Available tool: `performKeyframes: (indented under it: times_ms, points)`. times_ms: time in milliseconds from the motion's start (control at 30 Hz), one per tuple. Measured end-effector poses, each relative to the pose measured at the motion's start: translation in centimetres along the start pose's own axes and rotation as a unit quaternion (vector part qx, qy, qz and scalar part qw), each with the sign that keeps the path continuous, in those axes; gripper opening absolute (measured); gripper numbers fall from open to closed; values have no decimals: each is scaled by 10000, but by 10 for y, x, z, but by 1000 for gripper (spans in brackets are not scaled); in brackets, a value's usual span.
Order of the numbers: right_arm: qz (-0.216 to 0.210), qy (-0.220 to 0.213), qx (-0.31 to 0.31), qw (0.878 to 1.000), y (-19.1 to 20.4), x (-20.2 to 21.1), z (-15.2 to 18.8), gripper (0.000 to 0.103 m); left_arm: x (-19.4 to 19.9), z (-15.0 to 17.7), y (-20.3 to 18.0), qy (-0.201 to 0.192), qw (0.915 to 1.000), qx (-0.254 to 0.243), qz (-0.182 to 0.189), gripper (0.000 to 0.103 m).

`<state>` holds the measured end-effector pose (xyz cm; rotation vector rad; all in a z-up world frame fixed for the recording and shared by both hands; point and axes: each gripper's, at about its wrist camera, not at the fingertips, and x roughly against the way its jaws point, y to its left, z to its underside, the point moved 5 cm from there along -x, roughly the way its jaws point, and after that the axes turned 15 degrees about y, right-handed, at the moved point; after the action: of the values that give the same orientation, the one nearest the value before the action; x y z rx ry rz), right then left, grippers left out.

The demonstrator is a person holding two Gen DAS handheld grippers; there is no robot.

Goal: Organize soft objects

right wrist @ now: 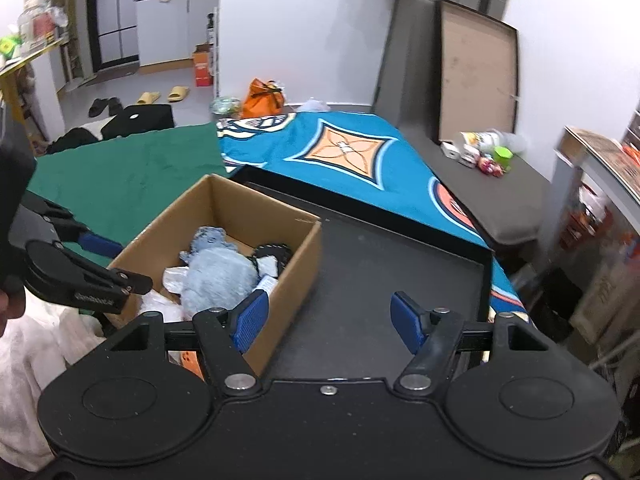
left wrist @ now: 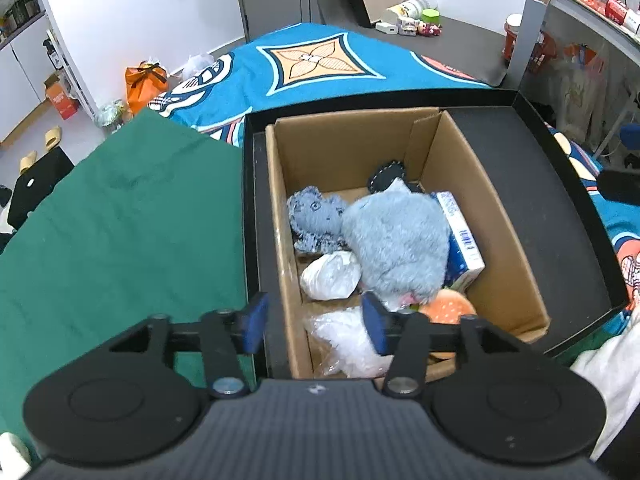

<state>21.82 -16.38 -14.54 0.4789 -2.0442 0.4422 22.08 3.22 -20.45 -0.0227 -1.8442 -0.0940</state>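
Where the left wrist view looks steeply down, we see the cardboard box (left wrist: 404, 216) from above, standing inside a shallow black tray (left wrist: 560, 208) on a bed with a blue patterned cover (left wrist: 320, 64) and a green cloth (left wrist: 120, 208). Inside the box lie a large blue-grey plush toy (left wrist: 396, 240), a smaller blue knitted toy (left wrist: 316, 220) touching its left side, a white crumpled bag (left wrist: 332, 276), a clear plastic bag (left wrist: 348, 340) nearest the camera, a blue and white carton (left wrist: 460, 236) against the plush toy's right side, a burger-shaped toy (left wrist: 448, 308) and a dark stitched piece (left wrist: 386, 174) at the far end. Only this view shows the burger-shaped toy and the carton clearly.

The left gripper (left wrist: 316, 320) hangs over the near left wall of the box. Its fingers (left wrist: 254, 322) stand about half open and hold nothing; one is outside the wall, the other above the clear plastic bag.

From the right wrist view we see the box from its right side, with the plush toy filling its middle. This view alone shows the left gripper from outside, at the frame's left edge, and a white sleeve (right wrist: 36, 360) below it. The right gripper (right wrist: 332, 320) hangs over the bare tray floor beside the box; its fingers (right wrist: 408, 320) are roughly half open and empty.
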Motion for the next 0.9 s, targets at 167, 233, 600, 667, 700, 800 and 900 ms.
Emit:
performKeyframes:
  times_ms: [167, 233, 600, 667, 700, 800, 900]
  points:
    - [-51, 9, -199, 9998, -16, 9, 12, 73, 13, -2, -4, 20, 10000, 22, -49, 66]
    - [-239, 93, -328, 9991, -22, 10, 17, 76, 20, -2, -7, 2, 10000, 23, -74, 68]
    - [-628, 47, -849, 9944, -49, 38, 36, 88, 68, -6, -24, -224, 9997, -9, 83, 85]
    - [-659, 7, -928, 9935, -55, 45, 40, 96, 78, -5, -27, -316, 9995, -9, 64, 89]
    - [-658, -19, -967, 9931, -57, 49, 42, 99, 83, -5, -28, -363, 9993, -8, 57, 94]
    - [-728, -85, -1146, 9907, -65, 57, 49, 103, 94, -2, -30, -472, 9989, 36, 70, 103]
    - [-729, -119, -1291, 9889, -71, 65, 57, 103, 105, 2, -32, -566, 9983, 86, 97, 103]
